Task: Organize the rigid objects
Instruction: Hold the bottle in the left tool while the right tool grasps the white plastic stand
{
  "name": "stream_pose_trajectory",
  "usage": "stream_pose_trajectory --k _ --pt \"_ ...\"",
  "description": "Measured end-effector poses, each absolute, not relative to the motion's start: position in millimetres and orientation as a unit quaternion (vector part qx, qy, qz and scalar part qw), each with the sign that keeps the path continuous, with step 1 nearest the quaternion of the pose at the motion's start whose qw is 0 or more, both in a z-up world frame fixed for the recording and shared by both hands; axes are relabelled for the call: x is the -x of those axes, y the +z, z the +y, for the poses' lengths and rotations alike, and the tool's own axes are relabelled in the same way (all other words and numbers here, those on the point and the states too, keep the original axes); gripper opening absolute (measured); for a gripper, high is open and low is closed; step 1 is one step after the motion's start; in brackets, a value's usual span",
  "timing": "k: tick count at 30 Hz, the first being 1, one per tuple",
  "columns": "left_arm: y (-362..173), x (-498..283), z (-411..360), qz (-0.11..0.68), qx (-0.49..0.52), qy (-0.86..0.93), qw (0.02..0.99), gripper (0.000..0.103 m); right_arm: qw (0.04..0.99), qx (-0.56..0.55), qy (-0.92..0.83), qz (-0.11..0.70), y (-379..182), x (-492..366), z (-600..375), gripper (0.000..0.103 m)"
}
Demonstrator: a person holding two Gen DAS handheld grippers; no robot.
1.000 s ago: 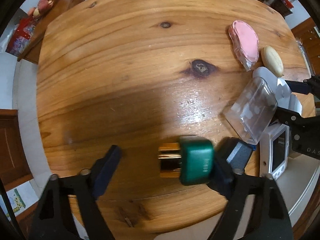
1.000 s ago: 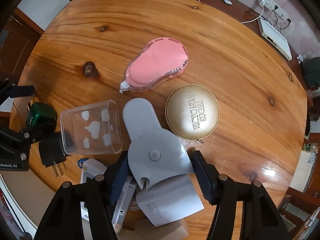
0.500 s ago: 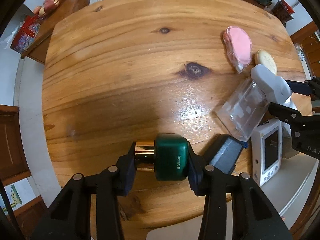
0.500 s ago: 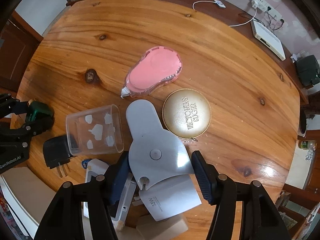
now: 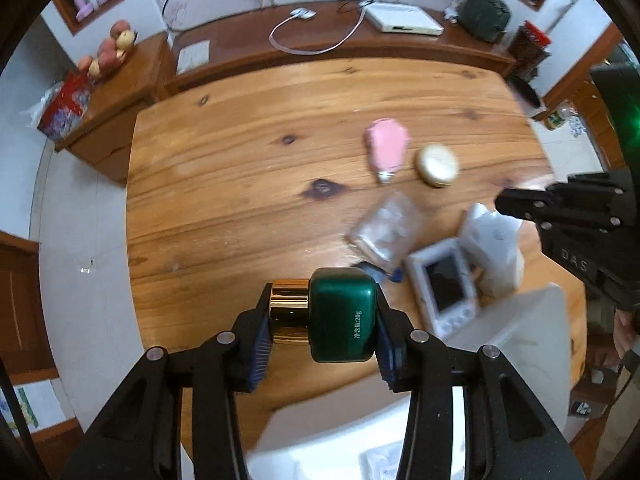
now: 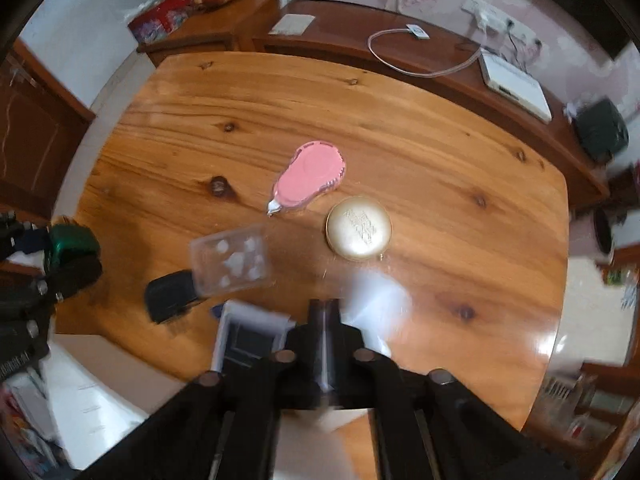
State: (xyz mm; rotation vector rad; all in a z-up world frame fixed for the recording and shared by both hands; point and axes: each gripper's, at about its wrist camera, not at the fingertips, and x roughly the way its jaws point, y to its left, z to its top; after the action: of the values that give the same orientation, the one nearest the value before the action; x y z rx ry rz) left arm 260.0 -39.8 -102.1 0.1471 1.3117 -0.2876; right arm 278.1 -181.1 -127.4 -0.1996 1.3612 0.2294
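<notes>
Jaws of the left gripper (image 5: 322,328) pinch the green jar (image 5: 343,315) crosswise, gold cap (image 5: 289,306) against one pad — it could pivot out. Right gripper (image 6: 325,312) has just closed, pressed together on nothing visible — the grey dispenser (image 5: 494,246) seems missed.

green bottle (image 5: 344,316) with gold cap (image 5: 289,311), pink dispenser (image 6: 310,178), gold tin (image 6: 359,227)
</notes>
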Motion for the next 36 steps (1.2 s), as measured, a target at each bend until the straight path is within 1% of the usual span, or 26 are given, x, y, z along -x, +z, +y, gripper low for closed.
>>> stream_pose_trajectory --k 5,13,14,15,16,17,18,20,30,36 --pt "-83.3 -231.3 -53.4 0.591 -0.078 -0.157 0.788 0.046 0.78 0.123 0.112 0.604 -101.0 -247.4 -174.3 0.001" --pt "-68.0 -192.3 -73.8 0.582 -0.092 -0.188 0.785 0.046 0.777 0.117 0.105 0.609 -99.0 -229.9 -190.7 0.003" --pt "-68.8 -188.4 -75.0 0.583 -0.093 -0.193 0.784 0.046 0.777 0.126 0.103 0.609 -100.8 -229.4 -191.1 0.012" --pt "-69.3 -184.6 -76.1 0.584 -0.092 -0.196 0.782 0.046 0.775 0.131 0.104 0.609 -102.8 -229.2 -191.2 0.033" --pt "-70.8 -182.4 -76.0 0.586 -0.091 -0.199 0.78 0.046 0.777 0.134 0.103 0.606 -104.2 -229.3 -192.3 0.047" --pt "-72.3 -180.3 -76.0 0.588 -0.091 -0.202 0.778 0.046 0.78 0.14 0.101 0.602 -104.2 -229.2 -192.7 0.067" --pt "-75.0 -178.1 -75.8 0.59 -0.09 -0.204 0.776 0.046 0.784 0.149 0.099 0.594 -104.2 -228.9 -192.4 0.072" --pt "-79.0 -175.7 -75.5 0.594 -0.09 -0.205 0.773 0.046 0.785 0.158 0.099 0.591 -106.6 -230.8 -194.5 0.072" --pt "-101.7 -172.2 -70.5 0.616 -0.081 -0.207 0.755 0.046 0.755 0.128 0.094 0.636 -145.1 -246.7 -229.4 0.072" --pt "-107.7 -171.6 -73.9 0.625 -0.079 -0.209 0.748 0.046 0.742 0.085 0.132 0.652 -156.0 -245.5 -246.7 0.072"
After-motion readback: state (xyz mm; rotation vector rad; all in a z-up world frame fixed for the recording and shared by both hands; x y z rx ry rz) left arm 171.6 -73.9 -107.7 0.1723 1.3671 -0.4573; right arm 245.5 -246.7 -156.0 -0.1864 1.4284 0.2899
